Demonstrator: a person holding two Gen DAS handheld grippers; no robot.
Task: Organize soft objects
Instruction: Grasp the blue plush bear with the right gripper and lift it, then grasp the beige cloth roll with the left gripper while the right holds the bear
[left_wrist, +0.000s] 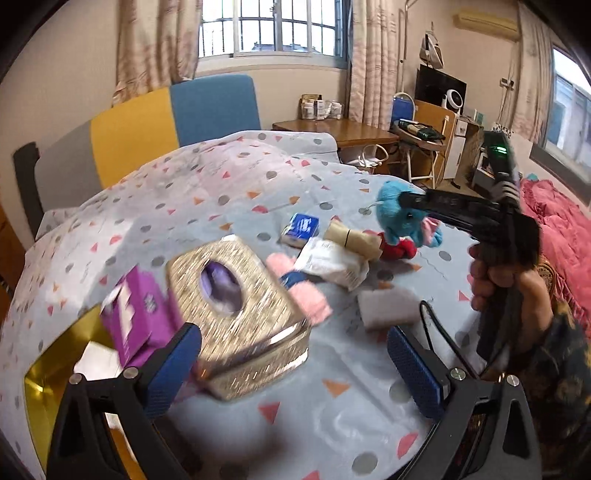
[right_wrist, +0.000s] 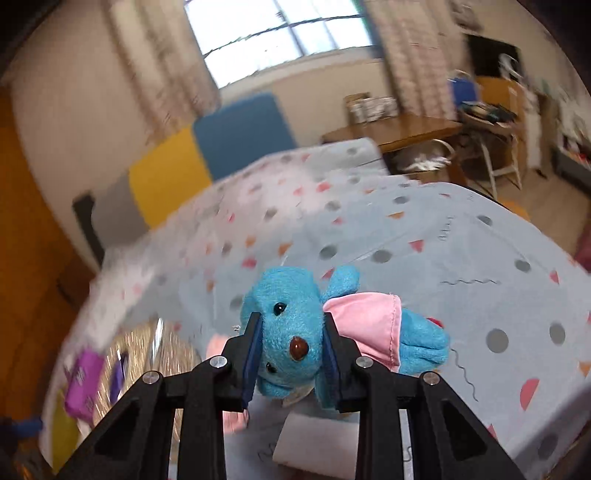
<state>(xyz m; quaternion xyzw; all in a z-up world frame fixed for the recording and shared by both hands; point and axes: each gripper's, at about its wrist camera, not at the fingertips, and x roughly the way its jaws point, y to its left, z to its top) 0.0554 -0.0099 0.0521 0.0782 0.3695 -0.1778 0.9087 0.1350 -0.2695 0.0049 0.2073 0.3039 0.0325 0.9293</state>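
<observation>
One blue plush dog (right_wrist: 291, 332), pink dress, brown nose, clamped in right gripper (right_wrist: 293, 354)

Right gripper (right_wrist: 293, 354): jaws clamped on the head of the blue plush toy (right_wrist: 295, 332), one pad on each side, toy lifted clear of the bed. Right hand (left_wrist: 506, 277) wraps the grip, gripper pitched forward and down. Left gripper (left_wrist: 295, 369): jaws spread wide, nothing between pads, angled down.
</observation>
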